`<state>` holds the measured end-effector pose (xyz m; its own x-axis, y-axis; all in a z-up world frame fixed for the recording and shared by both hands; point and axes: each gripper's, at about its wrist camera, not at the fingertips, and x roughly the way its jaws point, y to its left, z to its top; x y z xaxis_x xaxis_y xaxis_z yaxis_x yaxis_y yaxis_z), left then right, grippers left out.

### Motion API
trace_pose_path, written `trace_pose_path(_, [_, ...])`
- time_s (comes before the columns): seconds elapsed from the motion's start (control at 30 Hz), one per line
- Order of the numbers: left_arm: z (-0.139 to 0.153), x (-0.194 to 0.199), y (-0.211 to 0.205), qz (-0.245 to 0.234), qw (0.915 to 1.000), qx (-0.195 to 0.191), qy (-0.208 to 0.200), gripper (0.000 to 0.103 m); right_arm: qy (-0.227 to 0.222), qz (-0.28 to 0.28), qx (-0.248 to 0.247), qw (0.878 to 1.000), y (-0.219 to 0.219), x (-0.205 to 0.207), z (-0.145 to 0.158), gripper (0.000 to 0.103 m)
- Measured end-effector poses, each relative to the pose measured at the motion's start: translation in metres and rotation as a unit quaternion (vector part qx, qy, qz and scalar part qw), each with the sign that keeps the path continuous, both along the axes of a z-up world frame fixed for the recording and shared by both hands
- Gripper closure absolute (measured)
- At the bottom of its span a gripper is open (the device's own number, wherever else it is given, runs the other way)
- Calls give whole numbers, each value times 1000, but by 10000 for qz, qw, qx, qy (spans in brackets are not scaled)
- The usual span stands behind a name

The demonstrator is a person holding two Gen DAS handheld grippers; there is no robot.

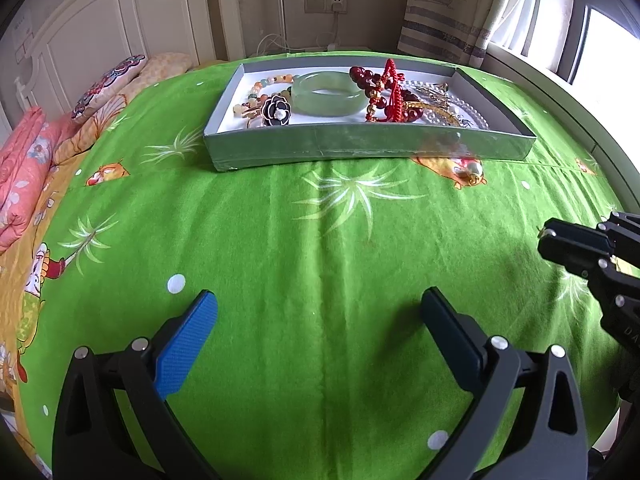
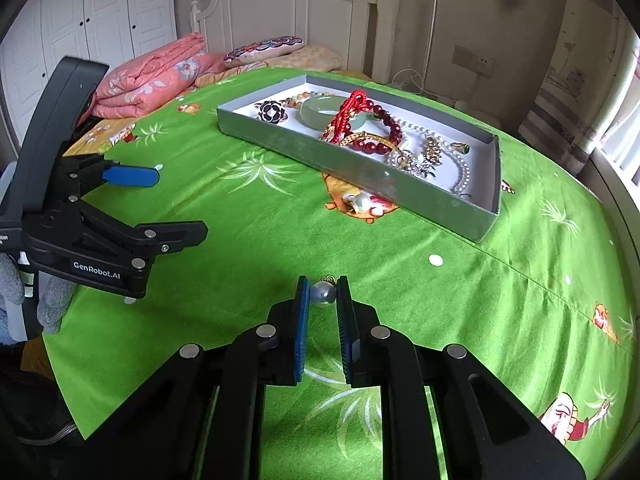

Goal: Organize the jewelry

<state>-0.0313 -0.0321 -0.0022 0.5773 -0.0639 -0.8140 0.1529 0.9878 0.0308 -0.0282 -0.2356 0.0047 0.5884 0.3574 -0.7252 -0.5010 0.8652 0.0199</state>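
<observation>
The right gripper [image 2: 323, 294] has its two blue pads pressed on a pearl earring [image 2: 323, 293], one pad on each side of the round pearl. A small gold hook shows above the pearl, between the fingertips. The gripper points down at a slant toward the green bed sheet [image 2: 248, 216], and I cannot tell if the pearl touches the cloth.

The left gripper [image 1: 318, 312] stands wide apart with nothing between its fingers. It hangs over a bare part of the sheet, well apart from the grey tray [image 1: 360, 148]. In the right wrist view this gripper is seen from the side at the left edge, held by a hand in a grey glove [image 2: 52, 300].

The tray lies farther up the bed. Inside it are a pale green jade bangle [image 1: 328, 94], a dark red bead bracelet [image 2: 380, 128] with a red cord knot [image 2: 348, 114], a black flower brooch [image 1: 276, 110], a string of mixed pastel beads [image 1: 260, 88], a white pearl necklace [image 2: 464, 172] and some gold pieces which I cannot tell apart clearly.

A second pearl earring [image 2: 362, 202] lies on the sheet just beside the near wall of the tray, on a printed orange figure. A folded pink quilt [image 2: 152, 76] and a pillow [image 2: 266, 50] rest near the white headboard [image 2: 296, 4].
</observation>
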Motion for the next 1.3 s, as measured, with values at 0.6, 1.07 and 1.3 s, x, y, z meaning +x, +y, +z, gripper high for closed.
trace_pose_path(0.6, [11,56,-108,-882,9960,-112,-112,31,-292,-1080,716,9911,-71,-1,14,89])
trace_pose_path(1.07, [6,55,-126,-1356,9902,-135,-295,90,-272,-1060,805,9907,-76,-4,15,89])
trace_pose_path(1.3, [13,28,-102,-1203,9909,-368,-472,90,-249,-1062,759,9911,-74,-3,14,89])
